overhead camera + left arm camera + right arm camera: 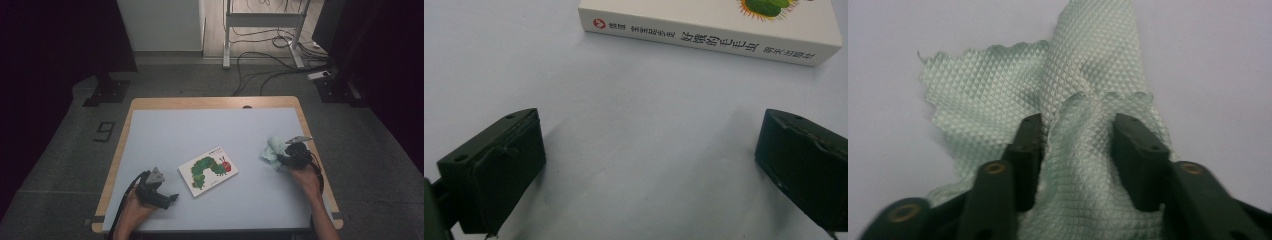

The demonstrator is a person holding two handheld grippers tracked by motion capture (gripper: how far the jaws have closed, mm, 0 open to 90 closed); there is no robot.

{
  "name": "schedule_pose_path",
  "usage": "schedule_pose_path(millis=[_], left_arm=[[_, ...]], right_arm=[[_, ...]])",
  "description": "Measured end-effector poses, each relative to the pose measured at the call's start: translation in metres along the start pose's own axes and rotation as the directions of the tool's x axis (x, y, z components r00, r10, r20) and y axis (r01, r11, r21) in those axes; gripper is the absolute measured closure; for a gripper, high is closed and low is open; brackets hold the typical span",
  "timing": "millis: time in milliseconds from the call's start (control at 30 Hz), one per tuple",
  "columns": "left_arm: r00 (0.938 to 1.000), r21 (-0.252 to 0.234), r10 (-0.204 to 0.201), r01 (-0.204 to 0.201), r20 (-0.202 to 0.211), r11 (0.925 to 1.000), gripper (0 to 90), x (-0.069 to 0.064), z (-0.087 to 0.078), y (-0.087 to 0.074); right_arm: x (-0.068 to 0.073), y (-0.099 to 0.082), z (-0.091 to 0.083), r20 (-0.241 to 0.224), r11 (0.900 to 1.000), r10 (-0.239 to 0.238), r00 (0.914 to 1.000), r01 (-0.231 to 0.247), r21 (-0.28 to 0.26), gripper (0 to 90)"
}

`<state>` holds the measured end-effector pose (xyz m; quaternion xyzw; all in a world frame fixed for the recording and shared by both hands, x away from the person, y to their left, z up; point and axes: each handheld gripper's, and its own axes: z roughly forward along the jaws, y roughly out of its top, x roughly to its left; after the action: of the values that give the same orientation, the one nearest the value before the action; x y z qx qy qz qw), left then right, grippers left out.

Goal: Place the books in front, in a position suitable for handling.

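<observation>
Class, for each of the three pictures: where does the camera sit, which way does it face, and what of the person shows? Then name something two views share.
High view: above the person's side, facing forward and down on the pale grey table; both forearms show.
Left gripper view: rides the left claw, facing the white caterpillar picture book; jaws apart.
Right gripper view: rides the right claw, jaws around the pale green waffle-textured cloth.
Shared: book, cloth.

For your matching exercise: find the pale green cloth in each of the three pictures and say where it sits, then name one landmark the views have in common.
High view: the cloth lies right of centre on the table, at the right gripper.
Left gripper view: not in it; the book lies at the top.
Right gripper view: the cloth spreads across the centre, a raised fold between the jaws.
Shared landmark: the pale table.
</observation>
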<state>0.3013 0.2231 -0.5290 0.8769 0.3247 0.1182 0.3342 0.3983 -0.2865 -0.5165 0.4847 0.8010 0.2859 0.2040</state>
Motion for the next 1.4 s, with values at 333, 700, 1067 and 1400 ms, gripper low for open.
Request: schedule_pose_path(millis=[333,700,1067,1400], left_arm=[[1.0,0.0,0.0,0.0,0.001,1.0,0.0,0.0,0.0,0.0],[1.0,-0.001,-0.001,0.001,0.001,1.0,0.0,0.0,0.0,0.0],[1.0,-0.002,0.0,0.0,-0.001,1.0,0.0,0.0,0.0,0.0],[1.0,-0.003,0.0,0.0,-0.001,1.0,0.0,0.0,0.0,0.0]], right_arm=[[-0.006,0.0,-0.006,-0.004,0.9994,0.033,0.9994,-0.033,0.006,78.9],[-0.007,0.004,-0.031,-0.11,0.9955,0.066,0.9917,-0.073,-0.06,79.1],[0.02,0.026,-0.045,-0.161,0.9923,-0.021,0.9867,0.001,-0.124,79.1],[0.041,0.043,-0.05,-0.218,0.9838,-0.076,0.9731,0.037,-0.175,79.1]])
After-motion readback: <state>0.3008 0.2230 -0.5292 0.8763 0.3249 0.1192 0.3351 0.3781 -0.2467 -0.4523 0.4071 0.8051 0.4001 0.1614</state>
